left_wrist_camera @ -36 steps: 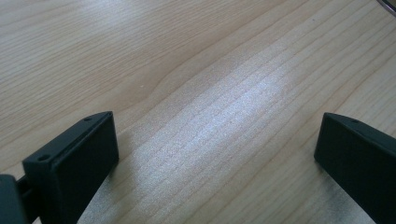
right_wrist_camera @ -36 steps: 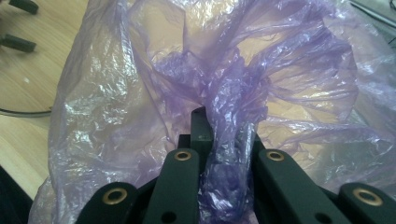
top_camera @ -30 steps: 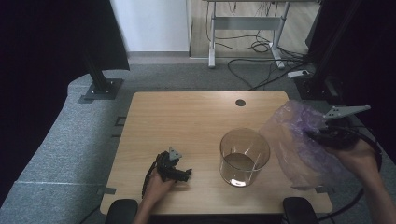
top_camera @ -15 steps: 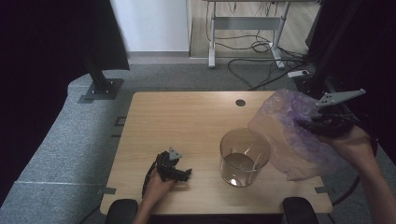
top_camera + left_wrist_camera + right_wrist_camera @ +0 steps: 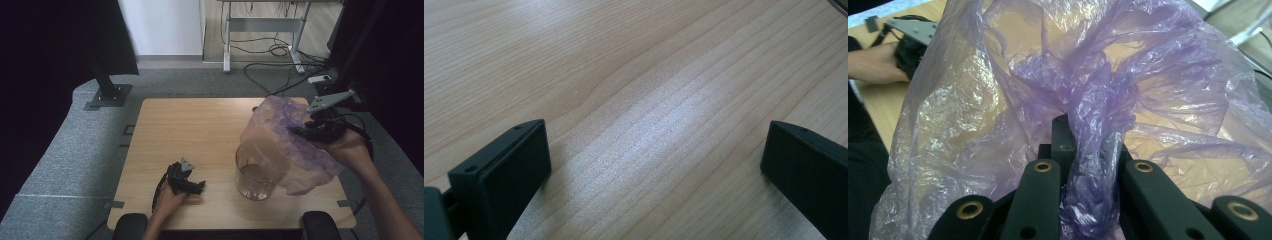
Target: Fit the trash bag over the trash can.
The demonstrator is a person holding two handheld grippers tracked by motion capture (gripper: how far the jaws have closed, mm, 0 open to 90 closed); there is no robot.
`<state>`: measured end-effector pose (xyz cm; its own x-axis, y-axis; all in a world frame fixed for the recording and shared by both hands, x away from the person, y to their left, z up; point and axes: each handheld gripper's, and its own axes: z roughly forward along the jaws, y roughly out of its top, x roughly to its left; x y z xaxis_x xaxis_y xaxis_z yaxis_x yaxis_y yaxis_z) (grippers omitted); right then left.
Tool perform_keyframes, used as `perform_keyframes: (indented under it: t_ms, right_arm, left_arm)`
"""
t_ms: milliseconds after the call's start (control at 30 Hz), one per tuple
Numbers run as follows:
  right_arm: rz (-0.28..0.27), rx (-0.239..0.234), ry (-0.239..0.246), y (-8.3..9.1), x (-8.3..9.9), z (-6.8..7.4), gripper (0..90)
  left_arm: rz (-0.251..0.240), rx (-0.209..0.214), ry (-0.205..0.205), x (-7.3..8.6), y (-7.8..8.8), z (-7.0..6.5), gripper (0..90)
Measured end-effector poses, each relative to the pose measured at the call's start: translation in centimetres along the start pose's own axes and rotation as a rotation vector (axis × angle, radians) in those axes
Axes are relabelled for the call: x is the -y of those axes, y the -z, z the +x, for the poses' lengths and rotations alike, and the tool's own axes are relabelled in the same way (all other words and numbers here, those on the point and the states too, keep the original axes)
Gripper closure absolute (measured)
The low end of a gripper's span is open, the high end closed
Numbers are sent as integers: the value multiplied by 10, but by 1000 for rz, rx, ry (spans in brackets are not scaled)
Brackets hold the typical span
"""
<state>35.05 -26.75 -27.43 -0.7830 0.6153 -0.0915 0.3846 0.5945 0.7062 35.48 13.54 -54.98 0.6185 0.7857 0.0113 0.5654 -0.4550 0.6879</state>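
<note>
A thin purple plastic bag (image 5: 285, 145) hangs over the right side of the table, billowing above a clear round container (image 5: 256, 171). My right gripper (image 5: 300, 132) is shut on a bunched fold of the bag (image 5: 1093, 165), lifted above the tabletop. Its lower edge drapes past the container's rim. My left gripper (image 5: 197, 186) rests low on the wood near the front left, its jaws wide apart over bare tabletop (image 5: 659, 145) with nothing between them.
The wooden table (image 5: 190, 130) has a small dark hole near its far edge. Grey carpet surrounds it. A black stand base (image 5: 107, 95) sits at far left, and desk legs with cables (image 5: 280, 50) lie beyond the table.
My right gripper has carried the bag up and leftward, from beside the container to over it. The left gripper stayed still.
</note>
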Motion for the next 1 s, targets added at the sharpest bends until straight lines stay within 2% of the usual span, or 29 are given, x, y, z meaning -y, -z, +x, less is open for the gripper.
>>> perform_keyframes:
  t_ms: [367, 567, 733, 867, 1000]
  right_arm:
    - [5, -109, 63, -41, -25, 25, 810]
    - [15, -160, 95, -66, -32, 39, 809]
    - [54, -182, 97, -93, -24, 45, 807]
    - [94, -186, 74, -114, -11, 43, 806]
    - [149, -154, 49, -133, 7, 38, 806]
  left_arm:
    - [0, 1, 2, 0, 0, 0, 0]
    - [-1, 0, 0, 0, 0, 0, 0]
    - [0, 0, 0, 0, 0, 0, 0]
    - [-1, 0, 1, 0, 0, 0, 0]
    - [-2, 0, 1, 0, 0, 0, 0]
